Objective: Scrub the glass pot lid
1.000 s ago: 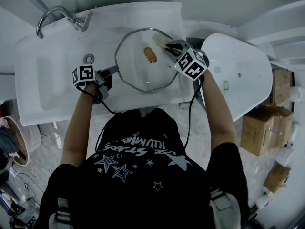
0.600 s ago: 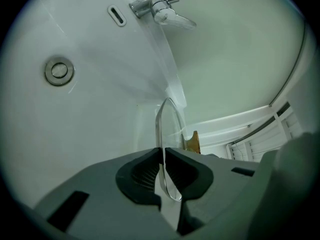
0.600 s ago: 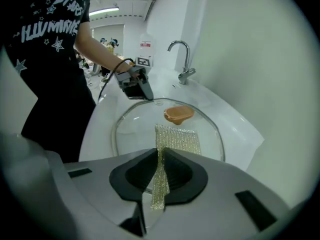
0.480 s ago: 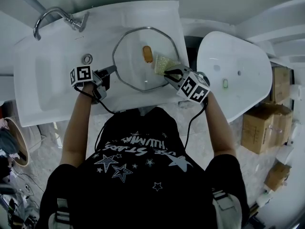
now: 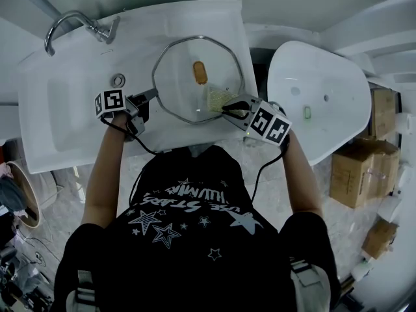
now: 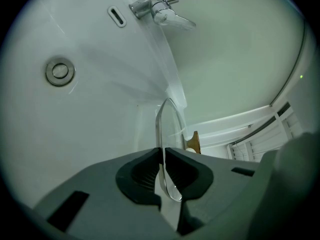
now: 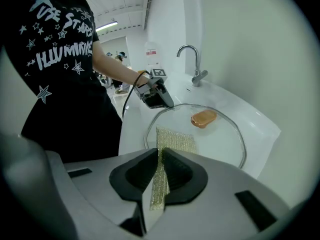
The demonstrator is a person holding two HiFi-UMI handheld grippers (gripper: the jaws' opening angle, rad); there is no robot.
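Closest in, right gripper (image 5: pixel 229 109) pinched tight on the near edge of a gold mesh scouring pad (image 5: pixel 216 98). Rest of the pad spread flat against the glass, on the near-right part of the lid.

To the left, left gripper (image 6: pixel 162 156) all but closed, clamping the thin rim of the glass pot lid (image 5: pixel 175 77) between its pads at the lid's left edge.

Lid clear, many-sided in outline and ringed by a metal band, with an amber knob (image 5: pixel 200 72) at its centre. Lying knob-up over the right part of a white washbasin (image 5: pixel 71 109). Pad just short of the knob on its near-right side, not touching it. Grippers on opposite sides of the lid: left at the rim, right reaching in over the near-right edge.

Beyond the left gripper, a round metal drain (image 5: pixel 117 80) in the bowl, apart from the lid. Farthest back, a chrome faucet (image 5: pixel 78 21) at the basin's rear left corner.

Off to the right, a second white basin (image 5: pixel 325 103), then cardboard boxes (image 5: pixel 354 174) on the floor.
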